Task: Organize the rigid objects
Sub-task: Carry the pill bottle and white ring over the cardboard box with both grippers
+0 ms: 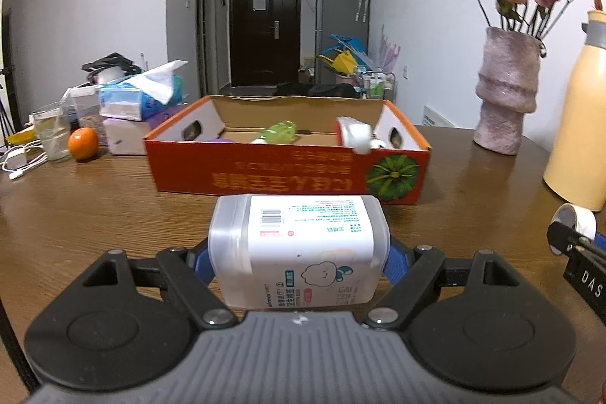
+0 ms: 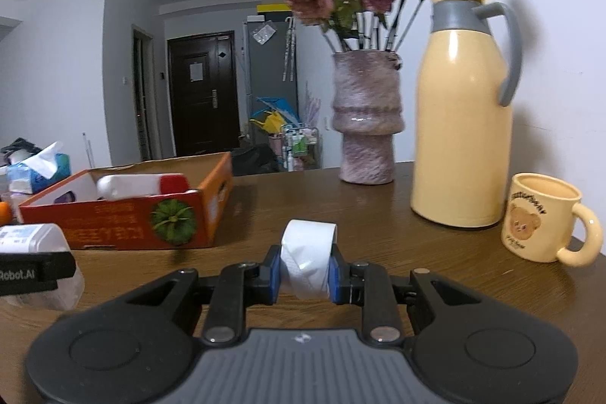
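Left gripper (image 1: pixel 299 262): jaws pinching a white plastic container (image 1: pixel 299 245) from both sides; blue pads bear on its two ends.
White plastic container: lies on its side between the jaws, printed label with barcode and bear drawing facing up, low over the wooden table (image 1: pixel 94 214). Contact with the table cannot be judged. Seen also at the left edge of the right wrist view (image 2: pixel 30 241).
Right gripper (image 2: pixel 305 271): jaws pressed on a roll of white tape (image 2: pixel 308 258), one blue pad on each flat side.
Roll of white tape: held upright on edge between the jaws, its band facing the camera. Visible in the left wrist view at the far right (image 1: pixel 575 220).
Cardboard box (image 1: pixel 288 169): red-orange, open top, green fruit print on the front corner. Stands on the table just beyond the container. Right wrist view shows it to the left (image 2: pixel 128 218).
Box contents: a green bottle (image 1: pixel 280 131), a white bottle with red band (image 1: pixel 354 133) leaning at the right end, a purple item partly hidden.
Right side of table: pink vase (image 2: pixel 365 124) with dried roses, cream thermos jug (image 2: pixel 462 124), bear mug (image 2: pixel 541 218) just beside the jug.
Left side of table: orange (image 1: pixel 83 143), glass (image 1: pixel 53 135), tissue pack (image 1: pixel 136 99), white cables.
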`<control>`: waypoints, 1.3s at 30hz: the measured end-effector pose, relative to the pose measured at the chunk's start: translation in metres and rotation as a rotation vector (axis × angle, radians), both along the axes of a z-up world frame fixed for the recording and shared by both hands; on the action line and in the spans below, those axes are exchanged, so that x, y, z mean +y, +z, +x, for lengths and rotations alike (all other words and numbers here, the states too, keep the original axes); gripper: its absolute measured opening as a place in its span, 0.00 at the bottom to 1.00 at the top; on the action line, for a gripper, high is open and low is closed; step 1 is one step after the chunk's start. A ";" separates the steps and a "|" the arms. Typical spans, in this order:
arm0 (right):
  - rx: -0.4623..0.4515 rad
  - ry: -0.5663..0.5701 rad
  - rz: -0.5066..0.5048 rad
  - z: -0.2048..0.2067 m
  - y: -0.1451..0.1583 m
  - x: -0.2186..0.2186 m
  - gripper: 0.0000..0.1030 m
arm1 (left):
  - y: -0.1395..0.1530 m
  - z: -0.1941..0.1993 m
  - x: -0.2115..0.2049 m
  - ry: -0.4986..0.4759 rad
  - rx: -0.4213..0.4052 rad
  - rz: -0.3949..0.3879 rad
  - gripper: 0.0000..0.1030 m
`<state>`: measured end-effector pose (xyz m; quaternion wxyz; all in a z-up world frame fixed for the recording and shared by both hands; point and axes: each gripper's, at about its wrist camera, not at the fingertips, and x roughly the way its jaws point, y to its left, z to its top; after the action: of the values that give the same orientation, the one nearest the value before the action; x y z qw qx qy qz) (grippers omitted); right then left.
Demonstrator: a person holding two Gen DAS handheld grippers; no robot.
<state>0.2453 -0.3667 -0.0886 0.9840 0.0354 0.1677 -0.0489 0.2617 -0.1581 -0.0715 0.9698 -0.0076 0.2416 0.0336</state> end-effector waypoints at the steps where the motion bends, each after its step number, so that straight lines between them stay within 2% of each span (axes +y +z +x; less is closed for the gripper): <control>1: 0.000 0.006 0.000 0.000 0.000 0.005 0.23 | 0.000 0.000 0.005 0.006 -0.003 0.000 0.80; 13: -0.010 0.120 -0.007 0.001 0.000 0.075 0.23 | 0.008 0.004 0.058 0.073 -0.029 -0.013 0.81; 26: -0.034 0.205 -0.056 0.019 0.003 0.132 0.23 | 0.020 0.018 0.092 0.086 -0.061 -0.033 0.81; 39: -0.090 0.246 -0.012 0.052 0.024 0.158 0.23 | 0.036 0.044 0.111 0.098 -0.102 -0.067 0.81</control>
<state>0.2976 -0.2091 -0.0649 0.9893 0.0110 0.1264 0.0727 0.3057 -0.0467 -0.0359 0.9772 -0.0533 0.1922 0.0724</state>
